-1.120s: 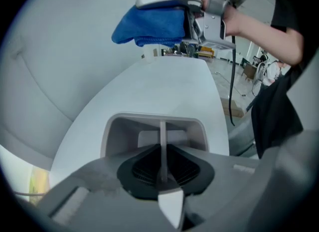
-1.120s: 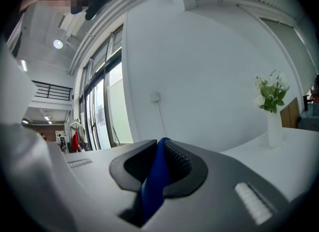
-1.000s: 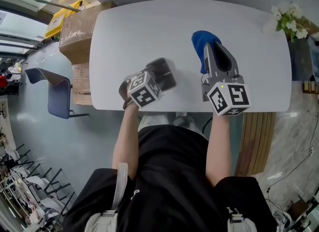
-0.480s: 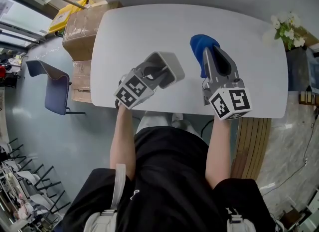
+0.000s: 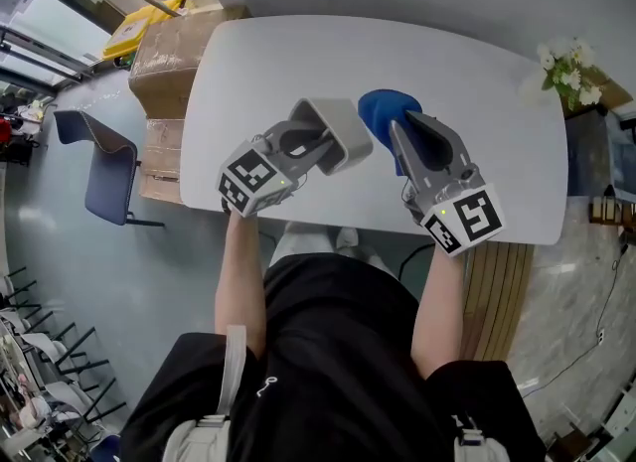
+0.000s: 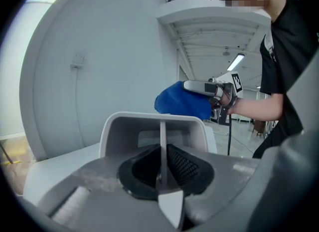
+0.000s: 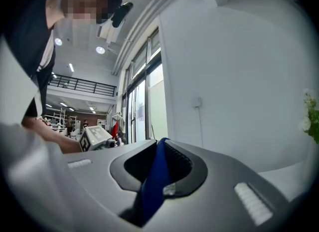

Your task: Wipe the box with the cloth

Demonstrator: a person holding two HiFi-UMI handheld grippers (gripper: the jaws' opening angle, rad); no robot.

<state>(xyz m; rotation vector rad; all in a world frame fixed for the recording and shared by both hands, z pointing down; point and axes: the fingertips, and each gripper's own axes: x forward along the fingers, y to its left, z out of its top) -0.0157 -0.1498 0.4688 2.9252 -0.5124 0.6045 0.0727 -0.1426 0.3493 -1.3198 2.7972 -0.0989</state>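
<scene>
A small grey open box [image 5: 332,130] is lifted off the white table [image 5: 477,102], its near wall clamped in my left gripper [image 5: 310,142]. In the left gripper view the box's thin wall [image 6: 162,141] stands between the shut jaws, hollow side toward the camera. My right gripper [image 5: 402,132] is shut on a blue cloth [image 5: 383,114], which hangs just right of the box. The cloth [image 6: 182,101] shows beyond the box's rim in the left gripper view. In the right gripper view a blue fold [image 7: 155,181] is pinched between the jaws.
Cardboard boxes [image 5: 164,58] stand off the table's left end, with a blue chair [image 5: 104,172] on the floor beside them. White flowers [image 5: 563,63] sit at the table's far right corner. A wooden slatted strip [image 5: 502,271] lies by the right arm.
My left gripper lifted the box off the table and tilted it up toward the right. My right gripper carried the blue cloth left, closing the gap to the box.
</scene>
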